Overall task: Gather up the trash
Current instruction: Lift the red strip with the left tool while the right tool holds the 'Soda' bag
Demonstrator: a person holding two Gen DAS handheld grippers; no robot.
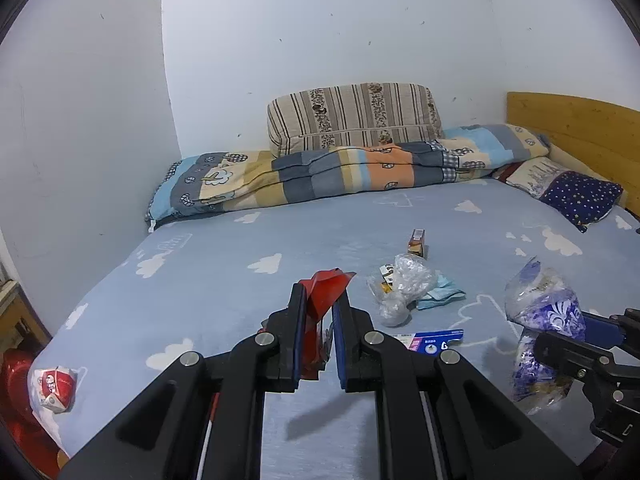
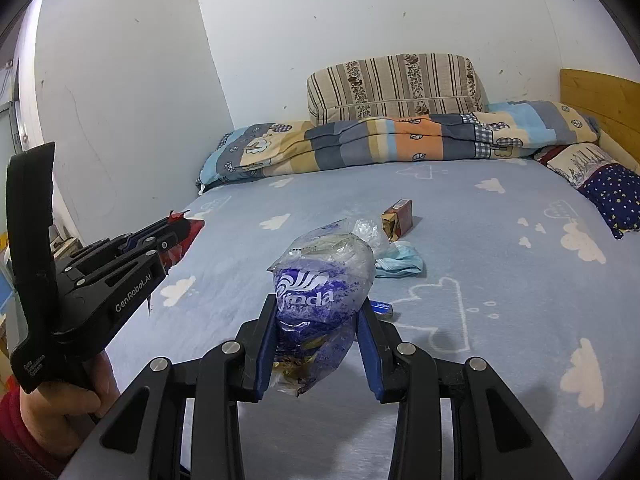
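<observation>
My left gripper (image 1: 320, 300) is shut on a crumpled red wrapper (image 1: 326, 286), which sticks up past its fingertips; from the right wrist view this gripper (image 2: 178, 236) hangs over the bed's left side with the red wrapper (image 2: 192, 226) at its tip. My right gripper (image 2: 318, 306) is shut on a blue-and-clear plastic bag (image 2: 320, 280) held above the sheet, and it shows at the right edge as right gripper (image 1: 568, 334) with that bag (image 1: 540, 308). On the bed lie a clear plastic bag (image 1: 404, 284), a light blue mask (image 1: 440, 294), a small brown box (image 1: 417, 242), a blue packet (image 1: 430, 340) and a red-white carton (image 1: 54, 388).
The bed's cloud-print sheet (image 2: 500, 280) stretches ahead. A folded quilt (image 1: 320, 176) and striped cushion (image 1: 356, 116) lie along the far wall. A starred pillow (image 1: 576, 196) rests by the wooden headboard (image 1: 580, 128). A person's hand (image 2: 60, 404) grips the left tool.
</observation>
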